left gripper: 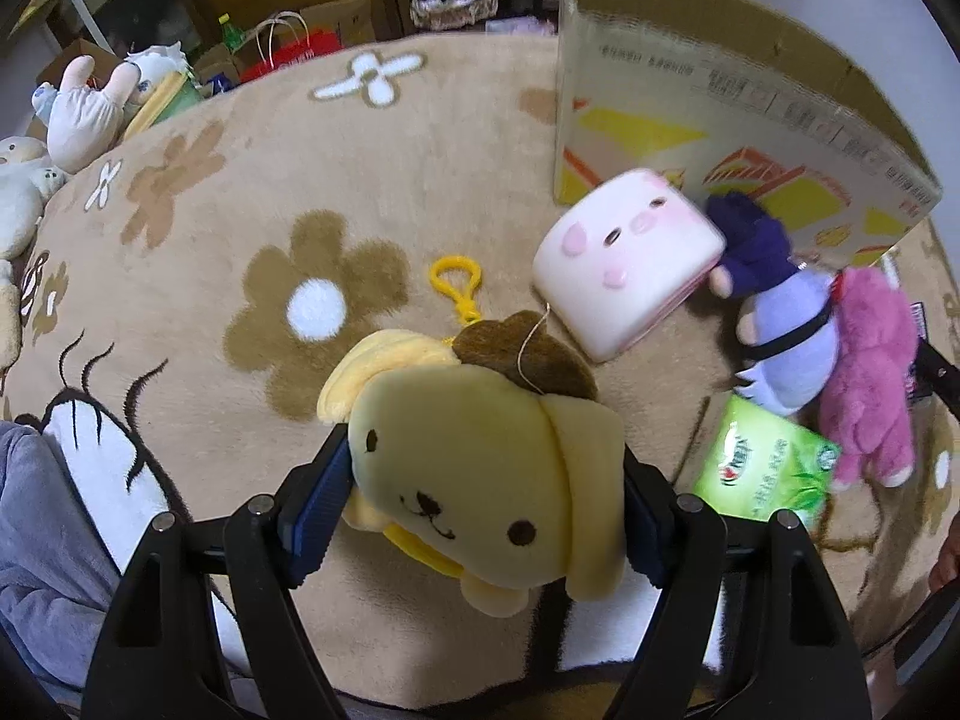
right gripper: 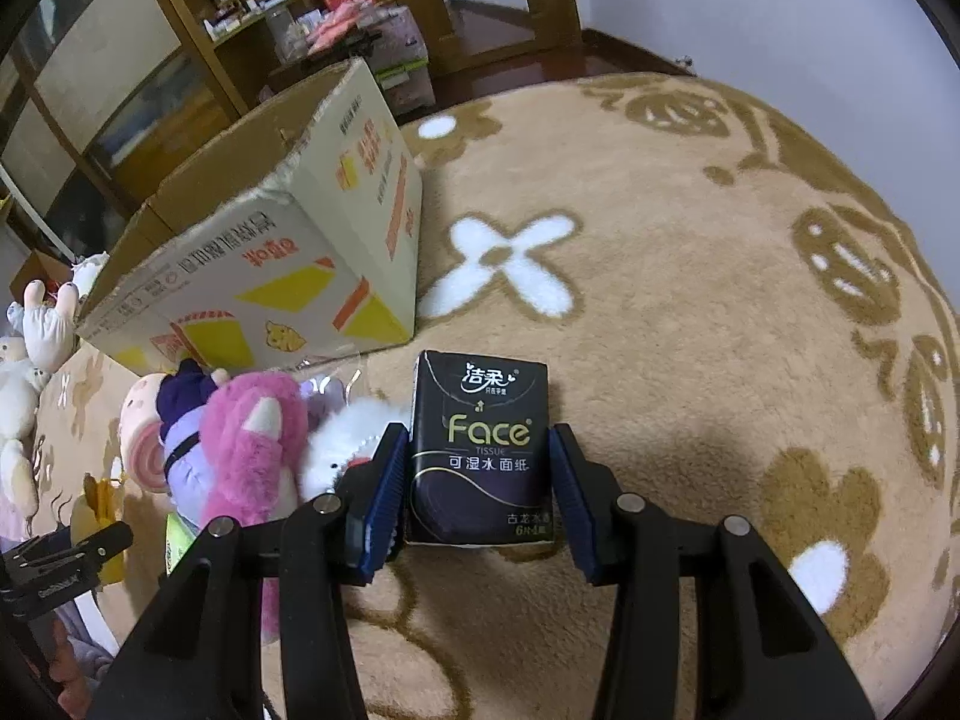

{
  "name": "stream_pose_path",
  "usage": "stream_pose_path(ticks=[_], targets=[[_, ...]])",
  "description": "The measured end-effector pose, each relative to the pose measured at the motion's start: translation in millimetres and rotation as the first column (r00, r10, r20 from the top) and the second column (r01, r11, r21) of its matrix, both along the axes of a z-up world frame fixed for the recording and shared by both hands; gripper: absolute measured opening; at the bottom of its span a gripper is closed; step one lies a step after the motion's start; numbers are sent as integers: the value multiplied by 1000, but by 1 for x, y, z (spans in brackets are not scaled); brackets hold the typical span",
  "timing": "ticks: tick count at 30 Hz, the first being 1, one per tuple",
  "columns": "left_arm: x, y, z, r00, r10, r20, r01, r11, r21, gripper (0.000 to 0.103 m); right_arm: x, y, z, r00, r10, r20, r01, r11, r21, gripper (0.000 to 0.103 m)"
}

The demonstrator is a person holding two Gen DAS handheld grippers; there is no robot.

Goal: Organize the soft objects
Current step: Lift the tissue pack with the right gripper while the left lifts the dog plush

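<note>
My left gripper point(left gripper: 486, 501) is shut on a yellow dog plush point(left gripper: 480, 468) with a brown beret and a yellow clip, held above the rug. My right gripper point(right gripper: 477, 483) has its jaws around a black Face tissue pack point(right gripper: 480, 450) standing on the rug; the left pad touches it, a small gap shows on the right. A pink pig plush point(left gripper: 627, 273), a purple plush point(left gripper: 786, 330), a pink bear plush point(left gripper: 870, 384) and a green tissue pack point(left gripper: 768, 468) lie beside an open cardboard box point(left gripper: 720, 114). The box also shows in the right wrist view point(right gripper: 270, 264).
A round beige flower-pattern rug point(left gripper: 270, 228) covers the floor. White plush toys point(left gripper: 84, 108) lie at its left edge. Wooden shelves and clutter point(right gripper: 180, 60) stand behind the box. A white fluffy plush point(right gripper: 348, 444) lies beside my right gripper's left finger.
</note>
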State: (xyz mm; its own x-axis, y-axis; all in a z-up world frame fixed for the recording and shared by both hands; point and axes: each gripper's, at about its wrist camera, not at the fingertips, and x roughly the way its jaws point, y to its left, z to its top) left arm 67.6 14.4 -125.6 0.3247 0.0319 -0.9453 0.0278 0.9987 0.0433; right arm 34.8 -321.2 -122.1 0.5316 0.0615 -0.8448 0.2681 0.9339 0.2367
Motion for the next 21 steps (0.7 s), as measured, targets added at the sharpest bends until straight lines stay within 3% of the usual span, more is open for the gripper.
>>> stream_pose_path(ticks=[8, 14, 21], targets=[[-14, -3, 25, 994, -25, 109, 25, 1000, 5, 77, -15, 1, 17, 999, -10, 43, 10, 1000, -20, 50], [-16, -2, 27, 993, -33, 112, 31, 999, 14, 77, -18, -11, 8, 998, -61, 2, 61, 997, 55, 51], [-18, -3, 28, 992, -31, 126, 30, 999, 14, 77, -20, -10, 9, 998, -59, 4, 58, 996, 63, 51]])
